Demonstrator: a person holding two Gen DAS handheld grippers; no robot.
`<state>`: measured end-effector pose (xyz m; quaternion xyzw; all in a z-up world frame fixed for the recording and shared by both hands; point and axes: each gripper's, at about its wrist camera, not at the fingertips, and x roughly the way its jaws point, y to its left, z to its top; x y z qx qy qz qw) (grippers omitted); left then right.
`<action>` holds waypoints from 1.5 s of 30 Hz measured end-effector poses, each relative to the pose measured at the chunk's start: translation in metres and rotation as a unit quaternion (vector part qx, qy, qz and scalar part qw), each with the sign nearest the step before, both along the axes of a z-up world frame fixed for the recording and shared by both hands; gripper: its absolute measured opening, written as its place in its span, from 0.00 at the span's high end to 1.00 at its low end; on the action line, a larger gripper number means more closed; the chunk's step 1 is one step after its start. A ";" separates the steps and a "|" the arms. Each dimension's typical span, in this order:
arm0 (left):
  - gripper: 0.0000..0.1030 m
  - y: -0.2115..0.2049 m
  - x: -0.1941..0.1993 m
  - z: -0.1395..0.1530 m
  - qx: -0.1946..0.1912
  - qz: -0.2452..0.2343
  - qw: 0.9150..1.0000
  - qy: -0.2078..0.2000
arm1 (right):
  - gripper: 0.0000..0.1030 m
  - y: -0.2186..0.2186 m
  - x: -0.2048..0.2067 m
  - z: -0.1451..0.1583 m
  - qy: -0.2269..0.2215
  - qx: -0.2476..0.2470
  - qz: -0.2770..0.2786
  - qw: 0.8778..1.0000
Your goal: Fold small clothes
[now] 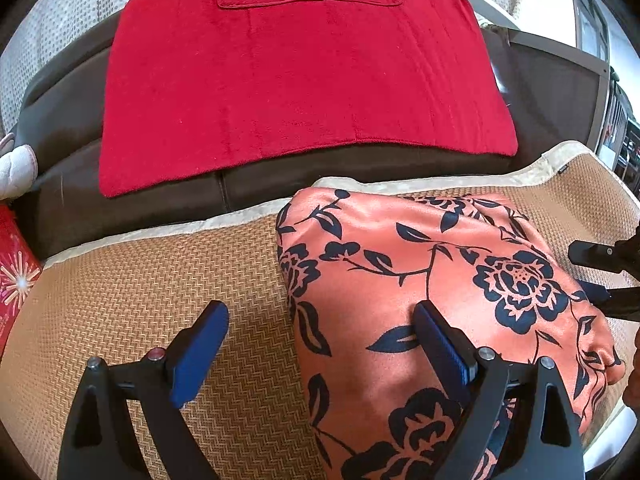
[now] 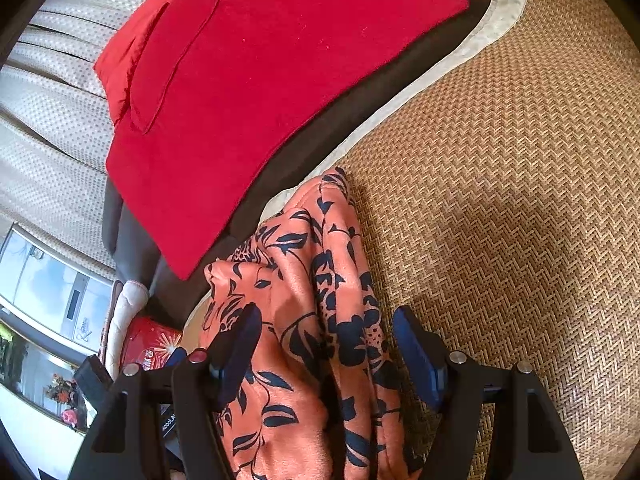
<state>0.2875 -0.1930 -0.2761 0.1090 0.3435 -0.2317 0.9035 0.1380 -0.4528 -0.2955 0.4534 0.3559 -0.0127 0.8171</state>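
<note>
The orange flowered cloth (image 1: 420, 280) lies bunched on the woven mat (image 1: 160, 280), just below the red towel (image 1: 300, 80). The left tool (image 1: 320, 344) is spread wide over the cloth's edge and pinches nothing. The right tool (image 2: 326, 344) is spread too, with a fold of cloth between its pads. The cloth looks slippery, so I think a small pinch could slide off. Then the fold could fall apart.
</note>
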 end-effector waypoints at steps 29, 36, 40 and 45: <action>0.09 0.038 0.005 0.002 0.039 0.020 0.999 -0.030 | 0.30 0.043 0.014 0.036 -0.114 -0.035 -0.004 0.993; 0.09 0.032 0.006 -0.006 0.055 0.017 0.998 -0.031 | 0.33 0.069 0.058 0.008 -0.027 -0.019 0.048 0.998; 0.09 0.032 0.004 -0.008 0.055 0.018 0.998 -0.028 | 0.31 0.061 0.056 0.005 -0.041 0.016 0.037 0.998; 0.09 0.032 0.003 0.000 0.043 0.021 0.999 -0.025 | 0.31 0.046 0.035 0.023 -0.083 -0.009 0.011 0.996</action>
